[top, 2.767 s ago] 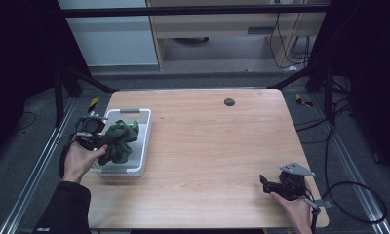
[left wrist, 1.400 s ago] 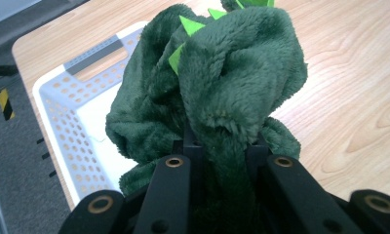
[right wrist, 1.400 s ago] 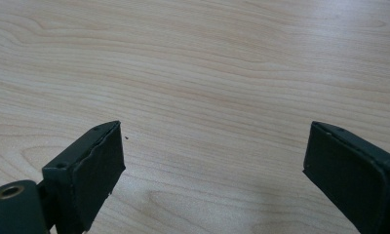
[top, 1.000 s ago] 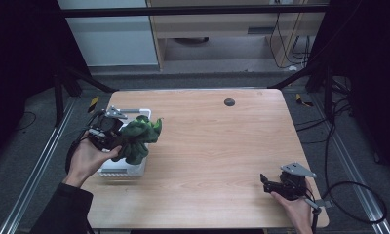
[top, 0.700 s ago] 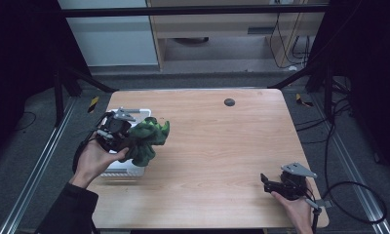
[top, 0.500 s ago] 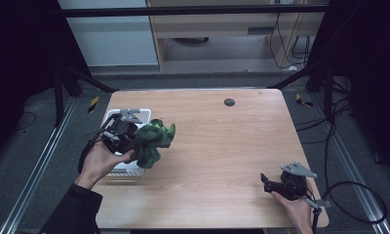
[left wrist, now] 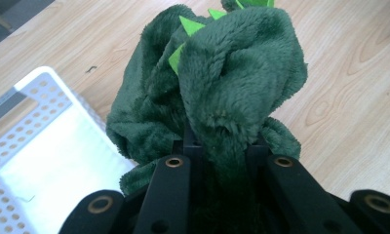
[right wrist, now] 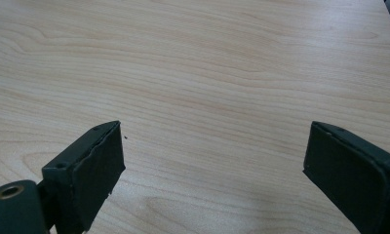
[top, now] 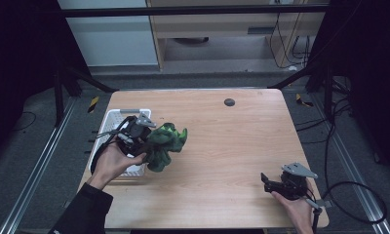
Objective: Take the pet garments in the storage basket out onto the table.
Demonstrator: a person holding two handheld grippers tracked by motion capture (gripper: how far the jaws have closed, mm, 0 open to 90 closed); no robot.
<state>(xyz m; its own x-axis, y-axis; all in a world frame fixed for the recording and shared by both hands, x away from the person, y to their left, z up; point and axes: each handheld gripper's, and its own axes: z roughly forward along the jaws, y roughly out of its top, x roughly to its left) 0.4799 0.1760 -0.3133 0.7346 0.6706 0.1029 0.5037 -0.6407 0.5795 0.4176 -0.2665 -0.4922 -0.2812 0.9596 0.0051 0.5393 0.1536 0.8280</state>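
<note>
Pale wood table (top: pixel 222 146) has most of its top bare, so plenty of room lies toward the middle and right. At its left edge sits the white basket (top: pixel 116 122), now looking emptied. Green plush toy (top: pixel 165 144) hangs clenched in the left gripper (top: pixel 140 132), lifted just past the basket rim; setting it down remains. Right gripper (top: pixel 271 181) rests spread wide, holding nothing.

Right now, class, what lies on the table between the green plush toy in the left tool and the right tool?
Only bare wooden table separates the green plush toy from the right tool, as the high view shows.
</note>
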